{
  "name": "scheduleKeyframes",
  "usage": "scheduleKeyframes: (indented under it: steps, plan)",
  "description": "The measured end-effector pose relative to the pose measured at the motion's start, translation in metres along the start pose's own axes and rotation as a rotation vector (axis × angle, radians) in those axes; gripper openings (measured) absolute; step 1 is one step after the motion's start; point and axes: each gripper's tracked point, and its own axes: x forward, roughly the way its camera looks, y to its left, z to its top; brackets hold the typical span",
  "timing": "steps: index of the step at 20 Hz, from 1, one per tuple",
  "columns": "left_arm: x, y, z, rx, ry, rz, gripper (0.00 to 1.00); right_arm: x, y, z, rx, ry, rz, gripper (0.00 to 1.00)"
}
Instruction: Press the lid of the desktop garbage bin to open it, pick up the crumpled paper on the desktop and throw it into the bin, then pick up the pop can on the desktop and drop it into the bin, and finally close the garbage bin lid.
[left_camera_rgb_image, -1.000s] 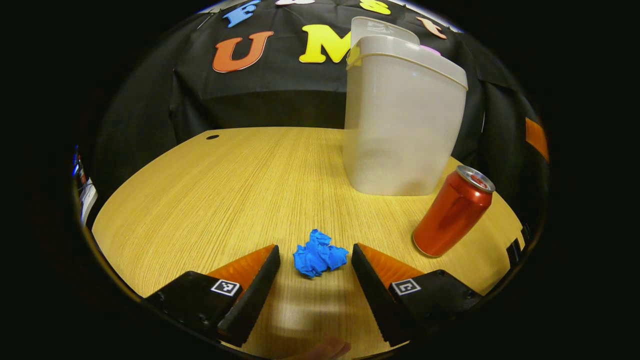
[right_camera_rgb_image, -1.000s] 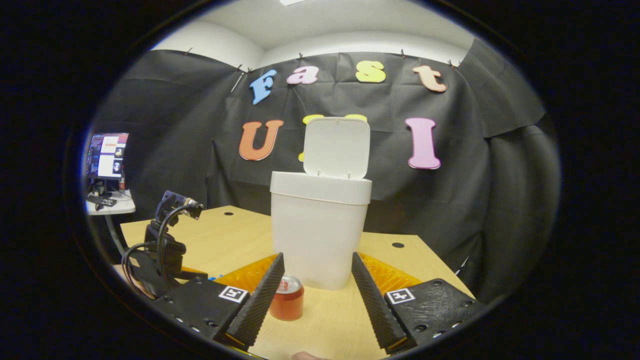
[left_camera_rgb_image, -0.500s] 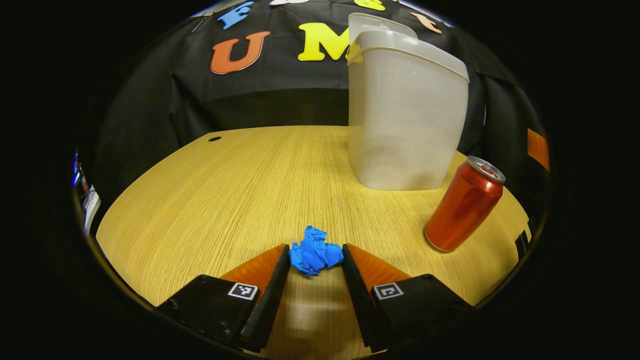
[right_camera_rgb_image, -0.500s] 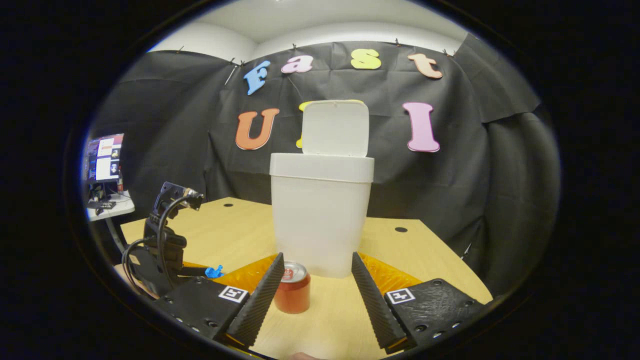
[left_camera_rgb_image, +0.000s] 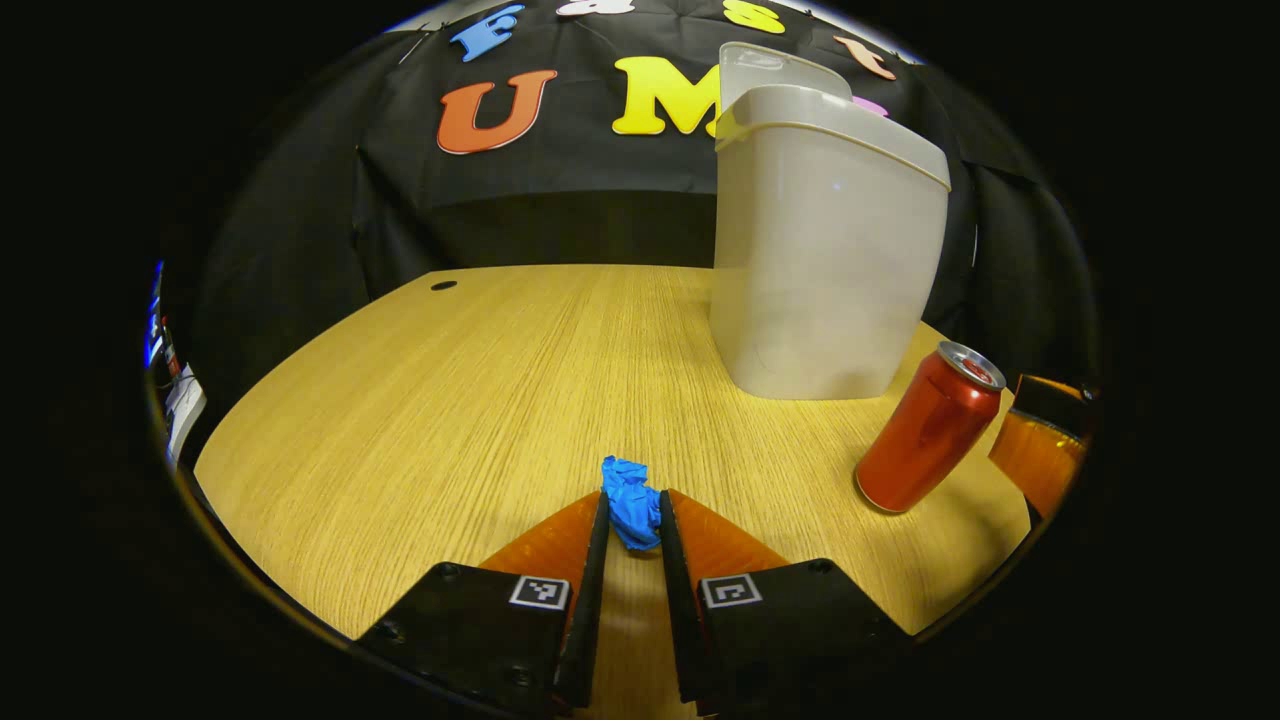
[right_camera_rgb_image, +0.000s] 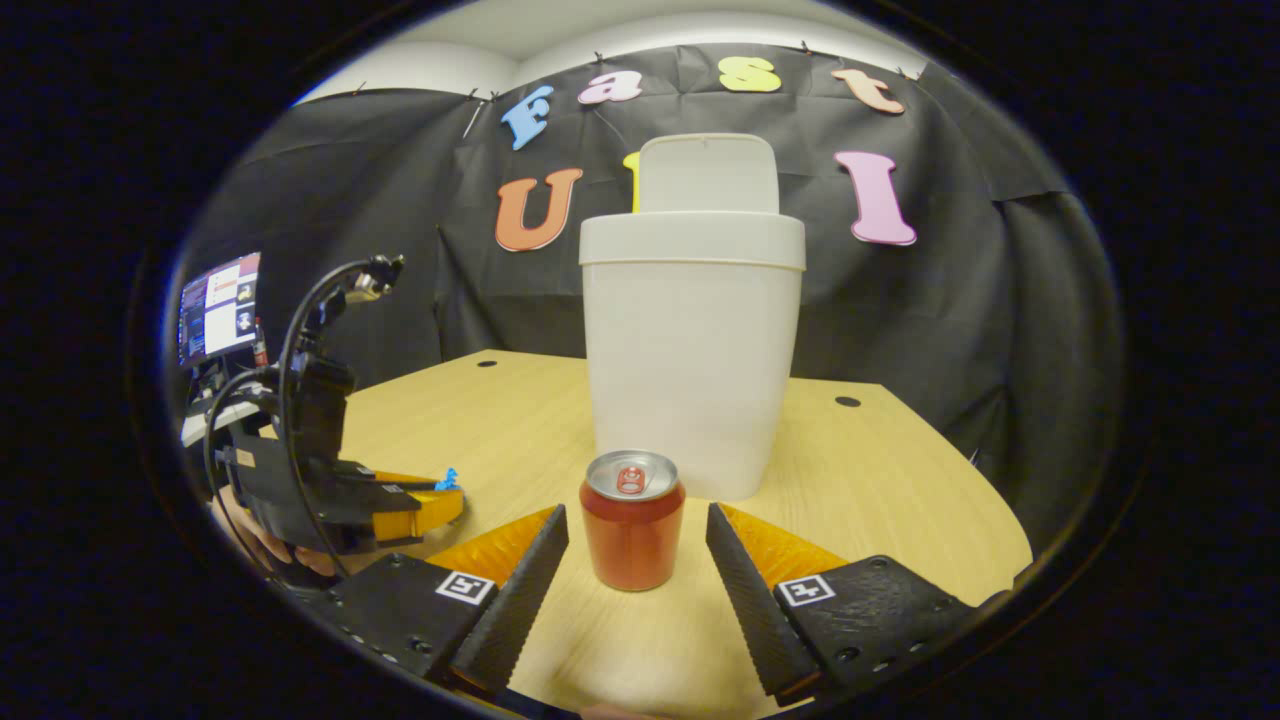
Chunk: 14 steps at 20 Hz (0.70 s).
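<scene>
The crumpled blue paper (left_camera_rgb_image: 632, 513) is pinched between the tips of my left gripper (left_camera_rgb_image: 633, 522), just over the wooden table (left_camera_rgb_image: 480, 400). The white bin (left_camera_rgb_image: 825, 260) stands at the back right with its lid (left_camera_rgb_image: 775, 70) raised. A red pop can (left_camera_rgb_image: 928, 428) stands upright to the right of the paper. In the right gripper view the can (right_camera_rgb_image: 632, 520) stands between the open fingers of my right gripper (right_camera_rgb_image: 637, 545), untouched, in front of the bin (right_camera_rgb_image: 692, 350) and its raised lid (right_camera_rgb_image: 708, 172). The left gripper (right_camera_rgb_image: 400, 500) with the paper (right_camera_rgb_image: 447, 480) shows at the left.
A screen (right_camera_rgb_image: 218, 305) on a side desk stands beyond the table's left edge. Round cable holes (right_camera_rgb_image: 847, 401) mark the table's far corners. Part of the right gripper (left_camera_rgb_image: 1040, 455) shows at the right edge of the left gripper view.
My left gripper has shut on the blue paper. My right gripper has lowered and moved toward the can, which now stands between its open fingers.
</scene>
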Motion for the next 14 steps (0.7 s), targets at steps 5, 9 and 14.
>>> scheduleKeyframes:
  steps: [5,9,14]
  plan:
    - [-0.011,0.003,0.022,0.015,-0.081,0.008,0.32,0.016,-0.004,-0.015,0.021,0.042,-0.031,0.88]
    - [-0.034,-0.003,0.044,0.046,-0.169,-0.008,0.30,0.035,-0.003,-0.030,0.072,0.104,-0.037,0.89]
    - [-0.056,-0.001,0.061,0.058,-0.226,-0.001,0.25,0.050,0.005,-0.034,0.089,0.119,-0.029,0.88]
